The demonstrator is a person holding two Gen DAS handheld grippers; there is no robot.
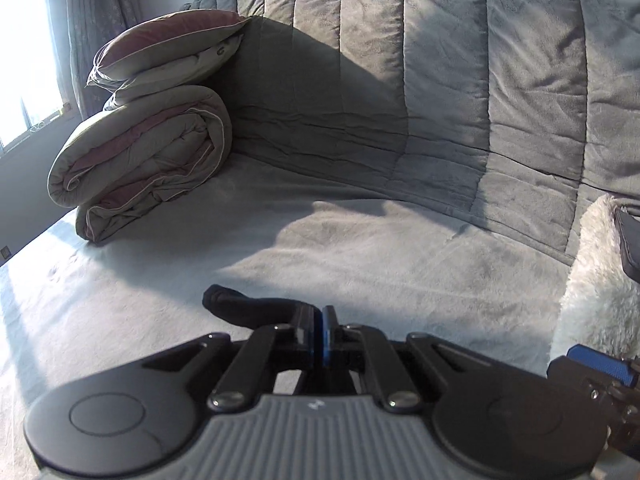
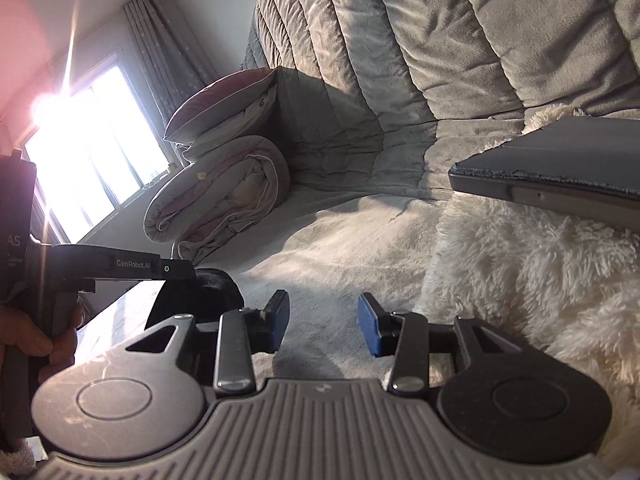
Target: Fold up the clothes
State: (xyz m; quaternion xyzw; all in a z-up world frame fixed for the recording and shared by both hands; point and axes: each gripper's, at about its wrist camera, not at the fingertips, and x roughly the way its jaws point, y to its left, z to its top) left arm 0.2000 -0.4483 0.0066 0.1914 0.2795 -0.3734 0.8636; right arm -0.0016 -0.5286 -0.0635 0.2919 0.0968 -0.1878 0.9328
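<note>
Across both views spreads a pale grey bed cover (image 1: 360,240), and everything else is placed from it. Behind the cover rises a quilted grey headboard (image 1: 440,60), padded in upright channels. At the cover's far left corner, against the headboard, lies a rolled duvet (image 1: 140,160) in grey and dusty pink, with a pillow (image 1: 168,44) of the same colours stacked on top of it. Beyond that corner a bright window (image 2: 92,152) glares, with a patterned curtain (image 2: 160,40) hanging beside it.

On the right side of the cover lies a white fluffy throw (image 2: 520,280), and a dark flat tablet case (image 2: 560,160) rests on the throw's far part near the headboard.

Low over the near edge of the cover, the left gripper (image 1: 323,330) has its blue pads pressed together, and a piece of dark cloth (image 1: 240,306) sticks out to the left of them; whether the pads actually pinch it cannot be told. This cloth is the only garment to be seen, lying on the cover at its near middle.

Just right of it, the right gripper (image 2: 323,326) hangs over the cover with its jaws wide and nothing between them. A hand (image 2: 32,340) grips the left gripper's handle at the edge of the right wrist view.
</note>
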